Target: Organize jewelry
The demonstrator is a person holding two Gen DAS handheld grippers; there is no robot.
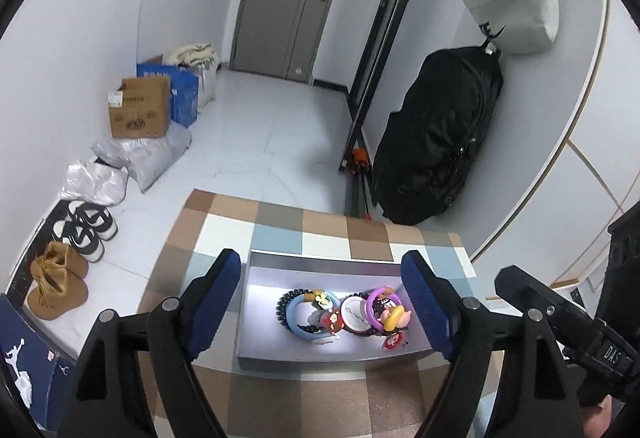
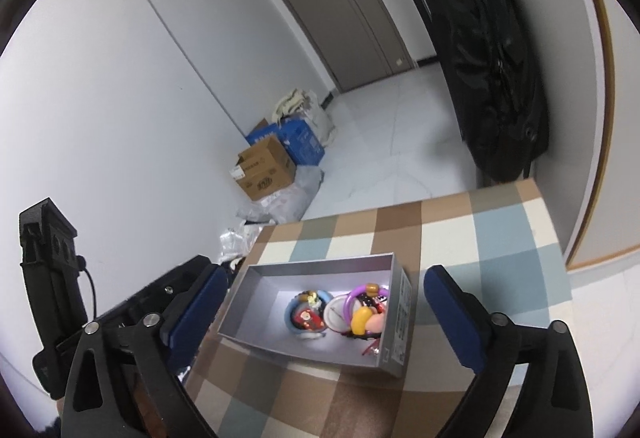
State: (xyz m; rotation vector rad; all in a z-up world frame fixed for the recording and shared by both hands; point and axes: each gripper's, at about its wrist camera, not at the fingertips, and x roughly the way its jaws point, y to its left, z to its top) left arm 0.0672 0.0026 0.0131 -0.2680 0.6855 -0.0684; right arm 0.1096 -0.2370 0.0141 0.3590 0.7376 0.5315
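A grey open box point(image 1: 256, 350) stands on a checked tablecloth point(image 1: 280, 222). It holds a pile of jewelry: a blue bangle point(image 1: 294, 320), a purple ring point(image 1: 380, 298), a black bead bracelet point(image 1: 286, 300), red badges point(image 1: 332, 320) and a yellow charm point(image 1: 394, 318). My left gripper point(image 1: 326, 302) is open and empty, hovering above the box with the box between its fingers. In the right wrist view the box point(image 2: 256, 302) with the bangle point(image 2: 290, 318) and purple ring point(image 2: 352, 296) lies between the fingers of my right gripper point(image 2: 324, 314), open and empty above it.
The table's far edge point(image 1: 280, 198) drops to a white tiled floor. Shoes point(image 1: 86, 228), plastic bags point(image 1: 140, 158) and cardboard boxes point(image 1: 140, 112) line the left wall. A black bag point(image 1: 432, 142) hangs on the right wall. The other gripper's body point(image 1: 580, 334) is at the right.
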